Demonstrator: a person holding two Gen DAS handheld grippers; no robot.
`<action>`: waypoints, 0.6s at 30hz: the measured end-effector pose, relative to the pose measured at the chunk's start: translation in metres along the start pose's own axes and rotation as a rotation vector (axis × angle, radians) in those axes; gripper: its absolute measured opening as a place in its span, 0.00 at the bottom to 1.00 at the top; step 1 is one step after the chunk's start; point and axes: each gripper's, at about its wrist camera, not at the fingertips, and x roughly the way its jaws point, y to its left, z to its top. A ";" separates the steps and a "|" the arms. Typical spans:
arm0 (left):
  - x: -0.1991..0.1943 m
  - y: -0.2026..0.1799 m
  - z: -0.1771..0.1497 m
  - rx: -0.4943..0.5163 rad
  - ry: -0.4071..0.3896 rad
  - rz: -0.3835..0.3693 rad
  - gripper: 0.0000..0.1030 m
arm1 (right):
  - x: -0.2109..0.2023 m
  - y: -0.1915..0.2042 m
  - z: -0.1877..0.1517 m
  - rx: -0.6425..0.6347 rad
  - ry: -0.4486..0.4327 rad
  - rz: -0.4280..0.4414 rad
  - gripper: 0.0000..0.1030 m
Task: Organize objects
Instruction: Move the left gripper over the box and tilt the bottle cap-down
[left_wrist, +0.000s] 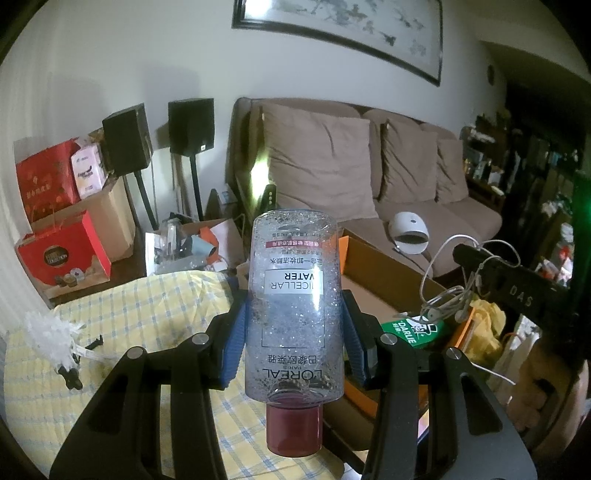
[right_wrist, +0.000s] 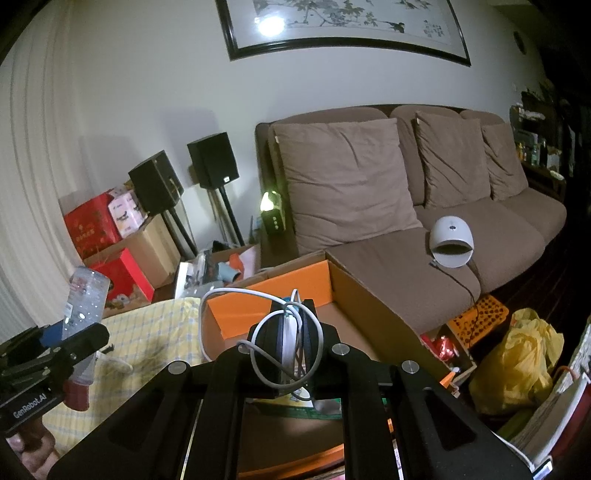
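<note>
Micellar water bottle (left_wrist: 293, 306) clamped in left gripper (left_wrist: 293, 332), white cable (right_wrist: 284, 332) pinched in right gripper (right_wrist: 291, 332); neither sits in the orange box (right_wrist: 266, 299) yet.

Yellow checked cloth surface, with an open box beside it

The yellow-and-white checked cloth (left_wrist: 155, 306) covers the surface — on it lie a white feathery thing (left_wrist: 55, 339) and small black pieces (left_wrist: 92, 343) near its left edge. An open cardboard box (right_wrist: 354, 295) with an orange inner wall stands just beside the cloth.
</note>
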 end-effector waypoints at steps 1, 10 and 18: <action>0.001 0.000 -0.001 -0.001 0.004 -0.001 0.43 | 0.000 0.000 0.000 0.000 0.000 -0.002 0.10; 0.006 0.000 -0.007 -0.022 0.025 -0.011 0.43 | 0.004 -0.001 0.000 0.023 0.012 -0.016 0.10; 0.010 -0.013 -0.008 0.000 0.024 -0.025 0.43 | 0.003 0.003 -0.001 0.018 0.006 -0.017 0.10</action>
